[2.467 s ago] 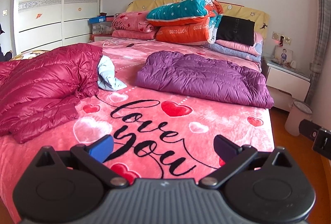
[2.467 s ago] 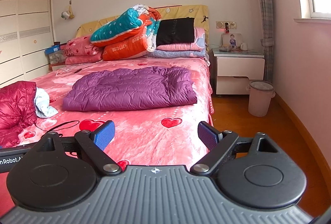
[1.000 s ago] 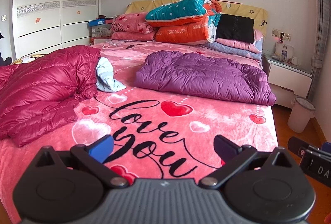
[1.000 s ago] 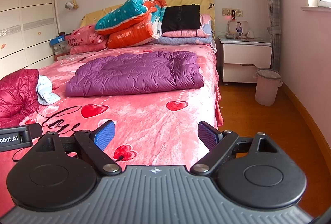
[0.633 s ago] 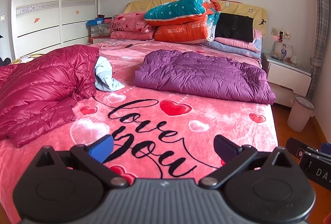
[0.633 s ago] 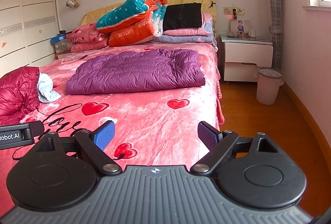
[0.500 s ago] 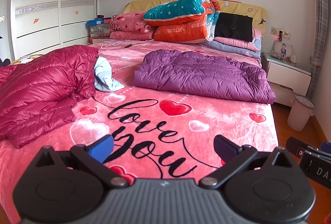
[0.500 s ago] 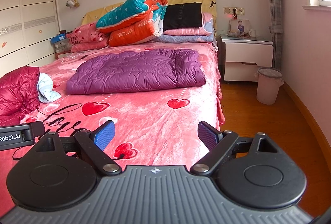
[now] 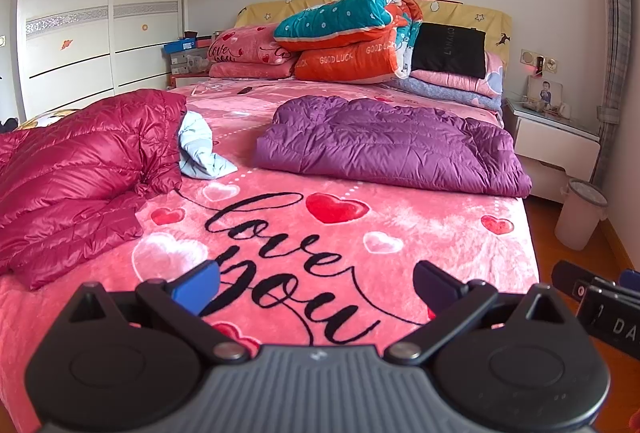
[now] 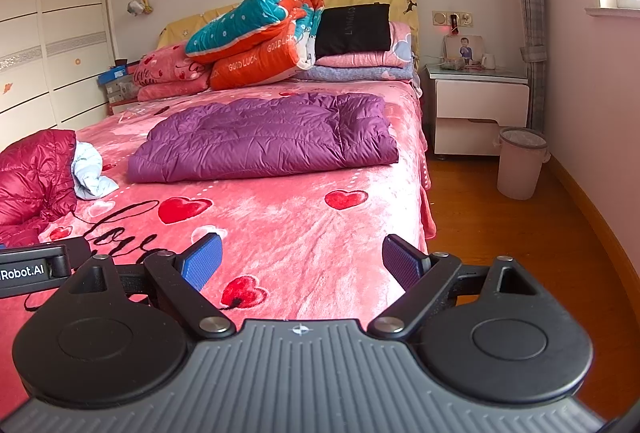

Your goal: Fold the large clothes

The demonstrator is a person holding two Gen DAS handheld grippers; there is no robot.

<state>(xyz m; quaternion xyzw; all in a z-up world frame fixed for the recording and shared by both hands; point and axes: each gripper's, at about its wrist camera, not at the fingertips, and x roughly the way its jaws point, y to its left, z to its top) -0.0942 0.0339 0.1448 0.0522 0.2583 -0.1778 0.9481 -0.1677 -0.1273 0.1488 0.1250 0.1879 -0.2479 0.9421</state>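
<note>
A purple down jacket [image 9: 392,147] lies folded flat across the far right part of the bed; it also shows in the right wrist view [image 10: 264,139]. A crimson down jacket [image 9: 76,169] lies crumpled on the bed's left side [image 10: 32,177], with a light blue garment [image 9: 200,149] beside it. My left gripper [image 9: 316,283] is open and empty above the bed's foot. My right gripper [image 10: 302,261] is open and empty near the bed's right front corner. Both are well short of the jackets.
The pink "love you" blanket [image 9: 360,233] covers the bed. Stacked quilts and pillows [image 9: 352,37] stand at the headboard. A nightstand [image 10: 480,105] and a pink bin [image 10: 520,163] stand right of the bed on wood floor. A wardrobe [image 9: 100,25] is at left.
Both grippers have drifted slightly; the view shifted a little toward the bed. Both stay open and empty. Clothes have not moved.
</note>
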